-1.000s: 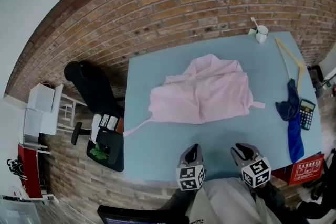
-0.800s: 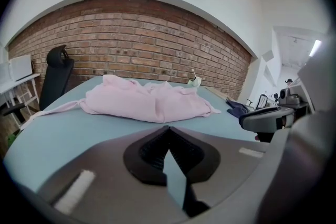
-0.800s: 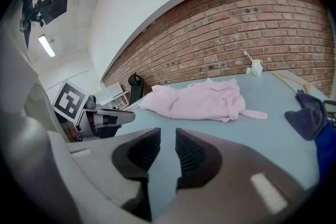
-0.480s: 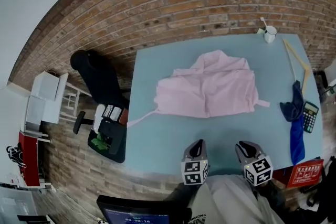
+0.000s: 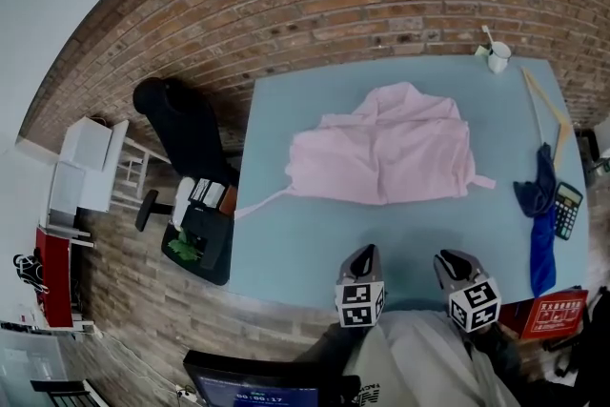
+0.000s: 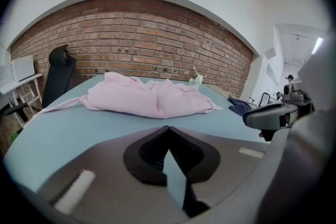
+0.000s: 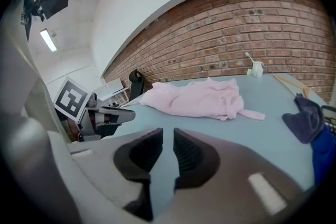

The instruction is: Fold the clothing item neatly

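Note:
A crumpled pink garment [image 5: 386, 157] lies in the middle of the light blue table [image 5: 315, 243]. One thin tie [image 5: 259, 202] trails to the left edge, and a short tie sticks out at its right. Both grippers hover over the table's near edge, well short of the cloth. My left gripper [image 5: 365, 254] is shut, its tips meeting with nothing in them [image 6: 168, 128]. My right gripper [image 5: 450, 259] shows a narrow gap between its jaws [image 7: 168, 134], with nothing between them. The garment [image 6: 147, 99] [image 7: 194, 98] lies ahead of both.
A white mug [image 5: 498, 59] stands at the far right corner. A wooden hanger [image 5: 543, 105], a blue cloth [image 5: 538, 224], a calculator [image 5: 566, 210] and a red box [image 5: 553, 315] line the right side. A black chair [image 5: 181, 133] and black bin [image 5: 205, 238] stand left of the table.
The head view has shifted a little, so the table sits further right in the picture. The garment lies as before. Both grippers stay at the near edge.

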The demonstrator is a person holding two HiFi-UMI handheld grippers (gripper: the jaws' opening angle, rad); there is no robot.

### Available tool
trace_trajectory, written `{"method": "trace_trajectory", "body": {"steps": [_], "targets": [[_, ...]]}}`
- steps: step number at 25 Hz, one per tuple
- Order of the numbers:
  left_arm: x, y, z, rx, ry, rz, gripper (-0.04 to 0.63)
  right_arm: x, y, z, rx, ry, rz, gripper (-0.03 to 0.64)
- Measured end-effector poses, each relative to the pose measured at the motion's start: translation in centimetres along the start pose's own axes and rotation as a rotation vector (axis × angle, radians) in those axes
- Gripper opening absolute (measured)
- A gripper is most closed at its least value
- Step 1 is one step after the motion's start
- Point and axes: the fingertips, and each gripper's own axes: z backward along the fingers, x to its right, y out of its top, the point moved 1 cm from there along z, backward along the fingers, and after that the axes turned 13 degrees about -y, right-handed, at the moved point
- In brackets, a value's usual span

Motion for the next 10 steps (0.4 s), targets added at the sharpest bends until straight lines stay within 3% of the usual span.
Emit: {"method": "trace_trajectory", "body": {"steps": [10], "targets": [[-0.70, -0.21, 0.19, 0.012, 0.022, 0.018, 0.008, -0.08, -0.01, -0.27, -0.002, 0.002, 0.007, 0.067]]}}
